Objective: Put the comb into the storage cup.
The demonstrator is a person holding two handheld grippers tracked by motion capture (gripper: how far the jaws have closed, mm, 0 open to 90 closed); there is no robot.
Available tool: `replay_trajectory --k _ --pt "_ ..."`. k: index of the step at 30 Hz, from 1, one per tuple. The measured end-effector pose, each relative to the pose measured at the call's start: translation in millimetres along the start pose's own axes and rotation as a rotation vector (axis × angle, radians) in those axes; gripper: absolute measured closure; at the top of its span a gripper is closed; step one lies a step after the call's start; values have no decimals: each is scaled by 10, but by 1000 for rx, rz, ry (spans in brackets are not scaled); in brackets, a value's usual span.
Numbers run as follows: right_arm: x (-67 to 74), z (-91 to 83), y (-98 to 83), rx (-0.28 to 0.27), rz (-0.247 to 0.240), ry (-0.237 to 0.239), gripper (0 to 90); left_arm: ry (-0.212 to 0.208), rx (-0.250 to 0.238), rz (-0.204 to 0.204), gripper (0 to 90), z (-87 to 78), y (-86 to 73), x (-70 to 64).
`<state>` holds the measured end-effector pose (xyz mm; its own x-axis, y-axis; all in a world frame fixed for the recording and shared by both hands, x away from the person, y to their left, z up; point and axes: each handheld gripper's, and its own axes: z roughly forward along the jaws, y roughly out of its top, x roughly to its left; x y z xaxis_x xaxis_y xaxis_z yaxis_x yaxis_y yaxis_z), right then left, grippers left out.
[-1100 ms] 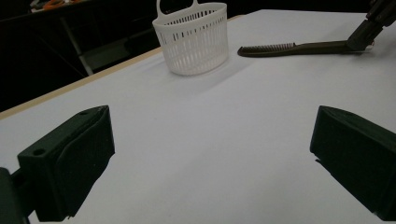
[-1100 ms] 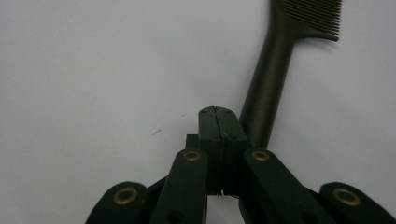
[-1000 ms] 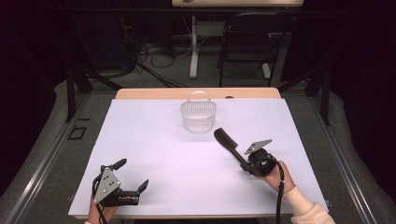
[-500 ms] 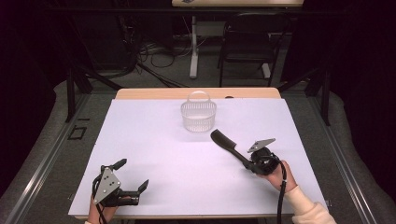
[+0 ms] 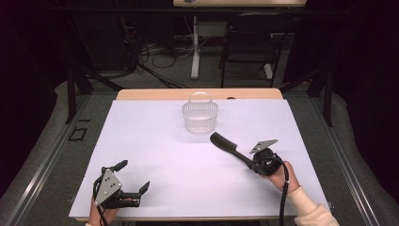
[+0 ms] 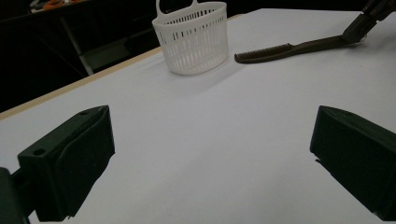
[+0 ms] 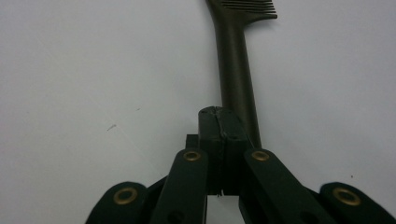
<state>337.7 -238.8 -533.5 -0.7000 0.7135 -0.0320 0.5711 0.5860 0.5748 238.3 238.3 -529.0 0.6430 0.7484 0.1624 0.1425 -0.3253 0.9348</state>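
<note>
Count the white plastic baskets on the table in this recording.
1. The white slatted plastic basket with a loop handle stands upright at the far middle of the white table, just beyond the toothed end of the dark plastic comb. Nothing appears hidden behind it.

Dark room, chair (image 5: 248,44) — grey floor (image 5: 37,155)

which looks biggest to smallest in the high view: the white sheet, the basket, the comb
1. white sheet, by far the largest.
2. basket and comb look close: the comb is longer, the basket bulkier, so I would not rank them.
</note>
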Motion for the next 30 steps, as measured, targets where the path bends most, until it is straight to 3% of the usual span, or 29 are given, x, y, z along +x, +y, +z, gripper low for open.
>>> replay_trajectory --k 16,24,30 --pt "-25 -4 -6 -3 -13 -1 900 -2 -7 -5 0 0 -10 8" --pt "26 -148 51 -14 -37 41 638 5 -11 -1 0 -6 -4 3" --pt "35 -242 77 -11 -48 80 493 2 -14 -1 0 -6 -1 -4"
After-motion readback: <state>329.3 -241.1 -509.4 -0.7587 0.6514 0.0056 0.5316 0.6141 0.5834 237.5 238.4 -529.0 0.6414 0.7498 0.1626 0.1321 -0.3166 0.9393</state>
